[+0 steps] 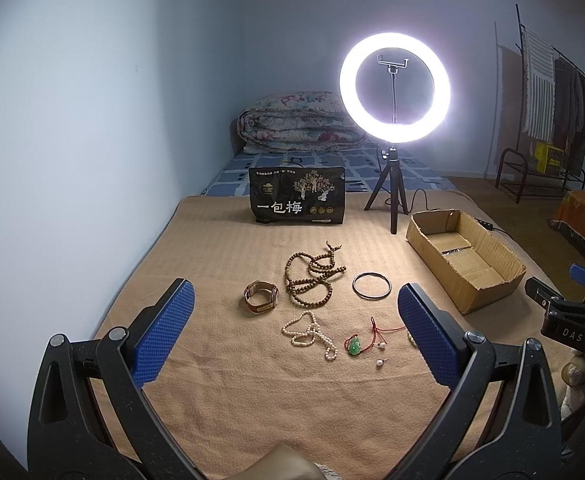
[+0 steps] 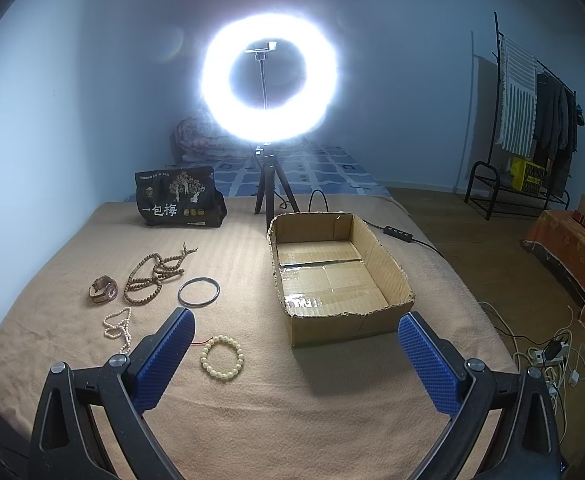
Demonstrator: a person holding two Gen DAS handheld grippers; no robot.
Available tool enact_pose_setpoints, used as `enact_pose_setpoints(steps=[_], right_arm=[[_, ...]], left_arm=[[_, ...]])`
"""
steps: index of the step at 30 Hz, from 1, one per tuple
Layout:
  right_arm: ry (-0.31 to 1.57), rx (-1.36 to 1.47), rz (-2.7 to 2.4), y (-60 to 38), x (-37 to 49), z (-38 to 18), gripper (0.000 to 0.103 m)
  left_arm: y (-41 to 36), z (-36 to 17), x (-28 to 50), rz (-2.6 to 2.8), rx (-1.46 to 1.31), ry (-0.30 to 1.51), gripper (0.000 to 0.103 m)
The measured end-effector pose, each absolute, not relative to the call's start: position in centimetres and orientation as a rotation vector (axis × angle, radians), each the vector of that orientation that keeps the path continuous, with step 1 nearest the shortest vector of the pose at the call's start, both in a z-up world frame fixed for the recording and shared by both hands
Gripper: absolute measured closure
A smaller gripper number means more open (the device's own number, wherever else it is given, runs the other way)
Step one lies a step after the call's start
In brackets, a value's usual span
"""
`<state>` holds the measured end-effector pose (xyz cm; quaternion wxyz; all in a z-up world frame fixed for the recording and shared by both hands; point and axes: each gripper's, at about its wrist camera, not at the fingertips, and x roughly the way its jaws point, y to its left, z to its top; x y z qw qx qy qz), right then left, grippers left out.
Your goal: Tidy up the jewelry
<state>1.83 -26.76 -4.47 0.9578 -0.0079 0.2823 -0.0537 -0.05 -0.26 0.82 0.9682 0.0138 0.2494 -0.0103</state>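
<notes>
Jewelry lies on a tan blanket: a long brown bead necklace, a watch, a dark bangle, a white pearl string, a green pendant on red cord and two loose pearls. A pale bead bracelet lies near my right gripper's left finger. An empty cardboard box stands open to the right. My left gripper is open above the jewelry. My right gripper is open in front of the box.
A lit ring light on a tripod and a black printed bag stand at the back. A folded quilt lies behind. A clothes rack and floor cables are to the right.
</notes>
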Motion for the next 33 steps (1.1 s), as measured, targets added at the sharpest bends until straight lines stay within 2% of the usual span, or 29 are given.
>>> enact_pose_setpoints(steps=[18,33], right_arm=[[0.59,-0.017,-0.099,-26.6,1.9,-5.0,0.0],[0.665,0.008,-0.054,-27.0,3.9,-7.3,0.0]], left_arm=[[-0.1,0.6,0.1,-0.016,0.033,0.512,0.0],[1.7,-2.3,2.7,0.019,0.01,0.571,0.0]])
